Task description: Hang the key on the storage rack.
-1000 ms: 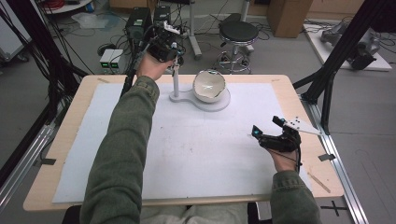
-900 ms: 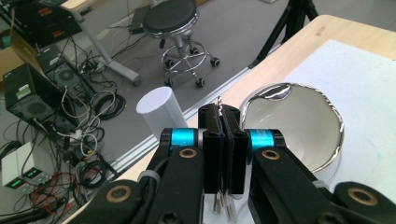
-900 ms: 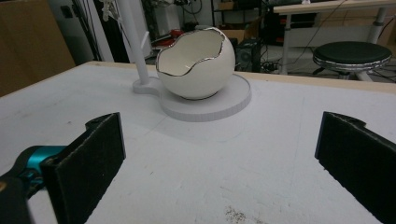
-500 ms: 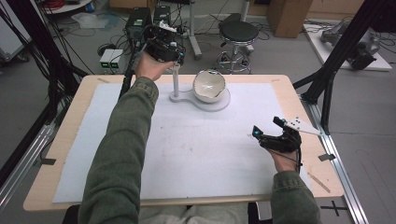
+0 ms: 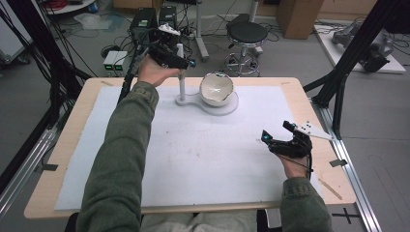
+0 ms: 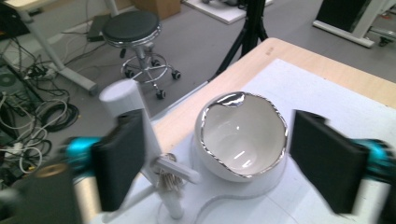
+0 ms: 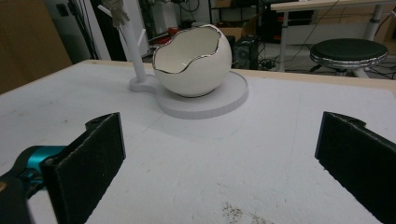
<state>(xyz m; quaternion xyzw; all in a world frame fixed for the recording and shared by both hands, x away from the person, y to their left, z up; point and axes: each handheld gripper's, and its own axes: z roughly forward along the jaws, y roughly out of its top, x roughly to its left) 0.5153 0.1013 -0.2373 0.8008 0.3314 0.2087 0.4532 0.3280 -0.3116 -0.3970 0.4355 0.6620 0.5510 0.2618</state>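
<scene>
Now the left hand-held gripper (image 6: 219, 163), jaws just spread, hovers above the white post (image 6: 140, 135)

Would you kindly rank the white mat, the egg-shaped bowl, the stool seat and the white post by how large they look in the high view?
1. white mat
2. egg-shaped bowl and stool seat: look alike; the stool stands farther off, so unranked
3. white post

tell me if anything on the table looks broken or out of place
Nothing looks truly damaged. The white egg-shaped bowl has a jagged silver rim, but it reads as a deliberate cracked-shell design, and it sits tilted on its round white base. Some small dark crumbs lie on the white mat near the right gripper.
</scene>
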